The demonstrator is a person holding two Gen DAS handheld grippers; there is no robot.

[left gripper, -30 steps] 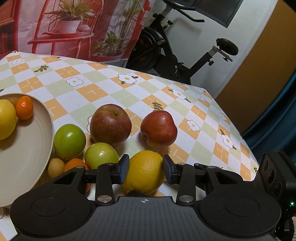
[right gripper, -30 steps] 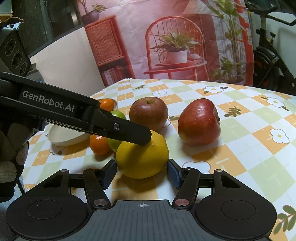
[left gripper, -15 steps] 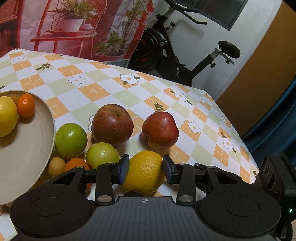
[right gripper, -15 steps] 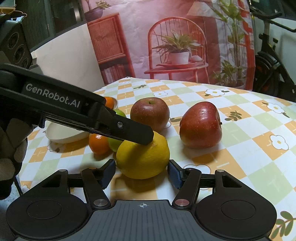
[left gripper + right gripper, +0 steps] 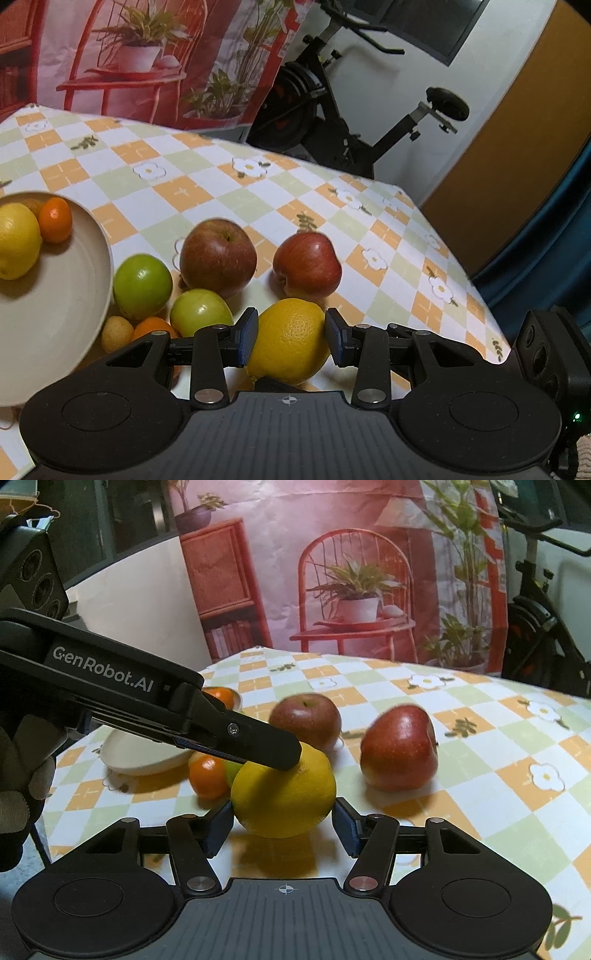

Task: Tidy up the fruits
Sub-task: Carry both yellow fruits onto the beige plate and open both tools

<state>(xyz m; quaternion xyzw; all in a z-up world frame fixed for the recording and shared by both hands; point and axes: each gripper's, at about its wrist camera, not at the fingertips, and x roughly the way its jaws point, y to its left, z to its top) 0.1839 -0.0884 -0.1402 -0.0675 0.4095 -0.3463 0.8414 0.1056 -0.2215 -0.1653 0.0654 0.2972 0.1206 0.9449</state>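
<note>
Lower centre of both wrist views: the left gripper (image 5: pixel 290 336) clamps the lemon (image 5: pixel 289 340) between its blue pads, while the right gripper (image 5: pixel 283 825) stands spread around the same fruit, beside two red apples (image 5: pixel 218 257) and the bowl (image 5: pixel 55 314).

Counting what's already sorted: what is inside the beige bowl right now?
In the beige bowl sit a yellow lemon and a small orange, with a brownish fruit mostly hidden behind them. The bowl's left part is out of frame.

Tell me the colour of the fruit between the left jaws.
Yellow: a lemon, clearest in the left wrist view.
</note>
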